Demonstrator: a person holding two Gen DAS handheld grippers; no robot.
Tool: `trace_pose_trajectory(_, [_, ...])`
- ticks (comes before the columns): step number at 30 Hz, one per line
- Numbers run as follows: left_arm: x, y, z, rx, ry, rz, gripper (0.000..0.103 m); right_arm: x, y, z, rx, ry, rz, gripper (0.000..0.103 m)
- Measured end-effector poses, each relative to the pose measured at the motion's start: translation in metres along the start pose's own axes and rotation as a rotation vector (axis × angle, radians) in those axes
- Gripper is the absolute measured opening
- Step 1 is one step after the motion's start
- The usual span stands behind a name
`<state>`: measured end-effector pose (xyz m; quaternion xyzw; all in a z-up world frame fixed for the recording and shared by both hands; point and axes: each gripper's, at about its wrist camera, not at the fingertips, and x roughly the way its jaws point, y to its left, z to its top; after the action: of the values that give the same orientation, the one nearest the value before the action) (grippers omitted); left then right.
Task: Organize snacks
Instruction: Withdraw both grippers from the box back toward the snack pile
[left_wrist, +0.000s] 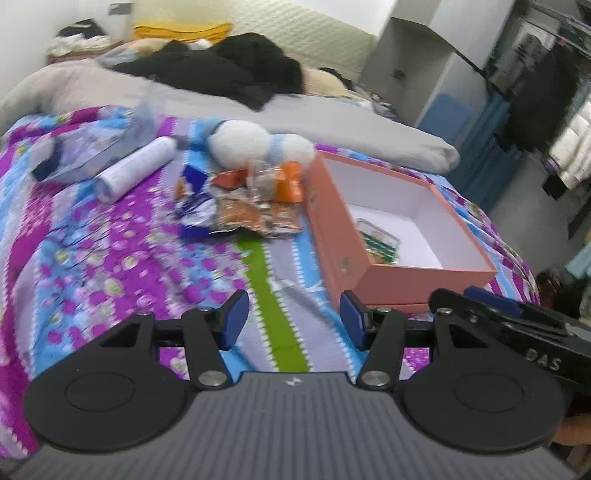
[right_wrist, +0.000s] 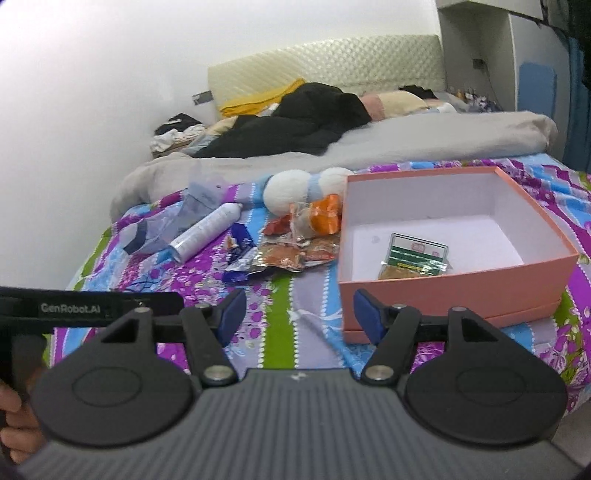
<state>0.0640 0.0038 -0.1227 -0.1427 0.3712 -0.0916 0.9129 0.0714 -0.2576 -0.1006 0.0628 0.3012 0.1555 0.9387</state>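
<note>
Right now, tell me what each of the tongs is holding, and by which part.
Nothing. The left tongs and right tongs both stand open over the bedspread, with no snack between them.

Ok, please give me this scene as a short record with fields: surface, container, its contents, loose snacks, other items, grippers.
surface: bed with flowered bedspread
container: open pink box
contents: one green snack packet
loose snacks: pile of orange and blue packets beside the box
other items: white plush toy, white spray can
left gripper: open, empty
right gripper: open, empty
</note>
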Motion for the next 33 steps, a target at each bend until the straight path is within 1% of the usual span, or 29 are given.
trace_pose_trajectory(2, [-0.003,0.009,-0.003,-0.02,-0.002,0.014,0.062,0.001,0.004,-0.004,0.014,0.017,0.035,0.067])
trace_pose_trajectory(4, [-0.004,0.017,-0.005,-0.019,0.001,0.039,0.067,0.004,0.009,-0.008,0.001,0.036,0.061,0.07])
trace_pose_trajectory(6, [-0.004,0.023,-0.005,-0.031,-0.004,0.05,0.075,0.009,0.014,-0.011,-0.009,0.059,0.083,0.093])
trace_pose_trajectory(7, [-0.002,0.027,-0.005,-0.045,-0.002,0.052,0.077,0.01,0.015,-0.011,-0.007,0.06,0.091,0.093])
trace_pose_trajectory(8, [-0.001,0.03,-0.004,-0.059,0.001,0.053,0.082,0.01,0.015,-0.012,-0.001,0.056,0.095,0.093])
trace_pose_trajectory(9, [0.002,0.032,-0.004,-0.068,0.003,0.056,0.083,0.012,0.016,-0.011,0.002,0.057,0.099,0.093])
trace_pose_trajectory(14, [0.018,0.039,-0.002,-0.084,0.028,0.071,0.083,0.022,0.02,-0.013,-0.004,0.069,0.107,0.093])
trace_pose_trajectory(18, [0.038,0.051,0.005,-0.101,0.048,0.073,0.083,0.039,0.025,-0.012,-0.03,0.095,0.12,0.092])
trace_pose_trajectory(20, [0.05,0.059,0.012,-0.111,0.049,0.074,0.083,0.05,0.029,-0.009,-0.053,0.106,0.124,0.092])
trace_pose_trajectory(22, [0.065,0.068,0.021,-0.12,0.051,0.075,0.083,0.064,0.035,-0.005,-0.089,0.121,0.111,0.091])
trace_pose_trajectory(24, [0.083,0.079,0.031,-0.131,0.06,0.077,0.083,0.08,0.04,-0.001,-0.119,0.137,0.102,0.081])
trace_pose_trajectory(26, [0.102,0.089,0.041,-0.137,0.07,0.082,0.083,0.103,0.046,0.003,-0.17,0.177,0.058,0.079])
trace_pose_trajectory(27, [0.112,0.093,0.047,-0.139,0.074,0.084,0.083,0.114,0.046,0.003,-0.185,0.198,0.037,0.075])
trace_pose_trajectory(28, [0.121,0.098,0.052,-0.139,0.077,0.084,0.083,0.125,0.046,0.005,-0.186,0.217,0.028,0.072])
trace_pose_trajectory(31, [0.15,0.113,0.067,-0.141,0.086,0.087,0.082,0.151,0.044,0.01,-0.189,0.237,0.039,0.07])
trace_pose_trajectory(33, [0.169,0.124,0.077,-0.148,0.09,0.08,0.081,0.166,0.046,0.011,-0.214,0.239,0.033,0.064])
